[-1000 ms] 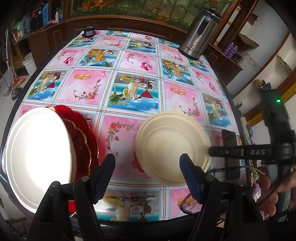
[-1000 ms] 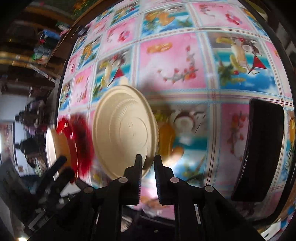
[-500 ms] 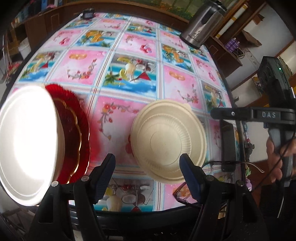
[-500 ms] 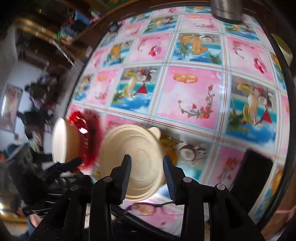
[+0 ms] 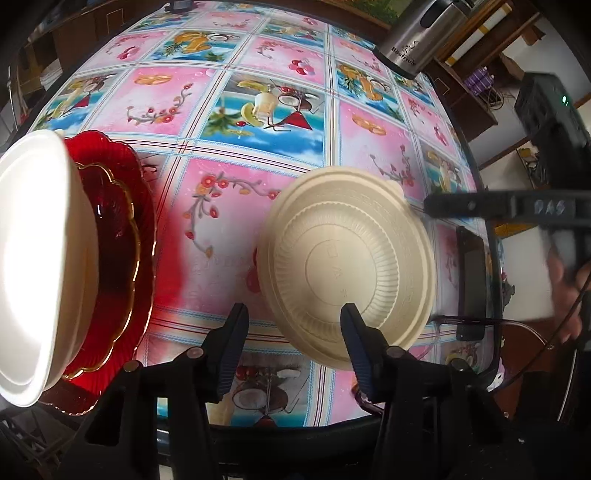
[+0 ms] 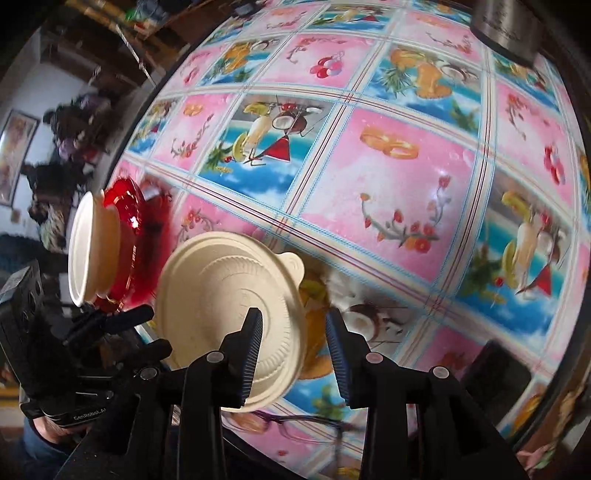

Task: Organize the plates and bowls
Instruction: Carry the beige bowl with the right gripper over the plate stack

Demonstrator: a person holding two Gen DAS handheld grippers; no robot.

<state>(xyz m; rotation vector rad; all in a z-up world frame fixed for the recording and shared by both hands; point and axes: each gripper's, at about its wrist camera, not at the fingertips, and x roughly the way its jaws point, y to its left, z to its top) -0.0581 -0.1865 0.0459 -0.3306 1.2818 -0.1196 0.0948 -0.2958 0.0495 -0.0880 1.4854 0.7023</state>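
Nearest you, just this side of the cream plate (image 5: 347, 266), your left gripper (image 5: 291, 328) angles steeply down, jaws apart and just been closing, nothing clamped; its right finger overlaps the plate's near rim. Your right gripper (image 6: 293, 345) tilts steeply down at the plate's right edge, jaws apart, empty. Cream plate lies upside down on the tablecloth (image 5: 258, 59). Left of it: white bowl (image 5: 33, 258) sitting in the red dish (image 5: 122, 236). Far beyond the plate: steel kettle (image 5: 421, 33).
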